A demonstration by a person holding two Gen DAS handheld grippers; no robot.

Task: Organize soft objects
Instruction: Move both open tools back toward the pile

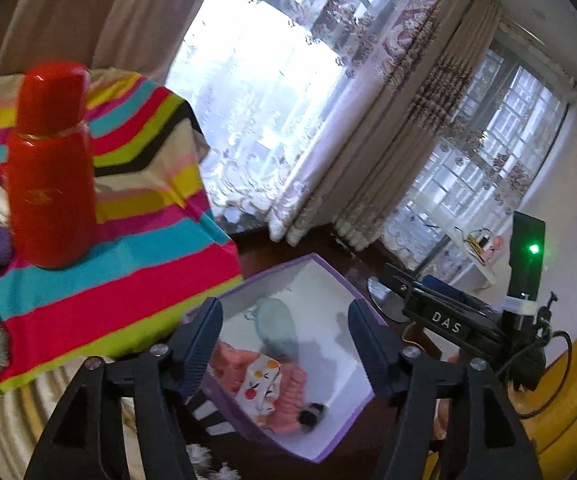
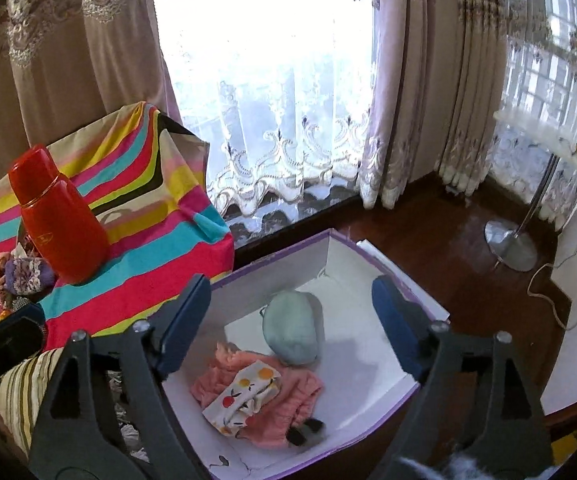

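- left gripper (image 1: 284,344) and right gripper (image 2: 292,324) both hang spread wide, holding nothing, above the purple-edged box (image 2: 404,292).
- remaining knitted socks (image 2: 24,276) lie on the striped cloth (image 2: 160,264), left of both; the left gripper looks nearer.
- pale green pouch (image 2: 292,328) and pink garment (image 2: 288,400) sit inside the box.

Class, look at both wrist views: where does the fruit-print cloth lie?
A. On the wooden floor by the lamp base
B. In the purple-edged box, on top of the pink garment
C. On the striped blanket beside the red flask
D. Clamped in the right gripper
B: the fruit-print cloth rests on the pink garment inside the purple-edged box; both grippers are open and hold nothing.
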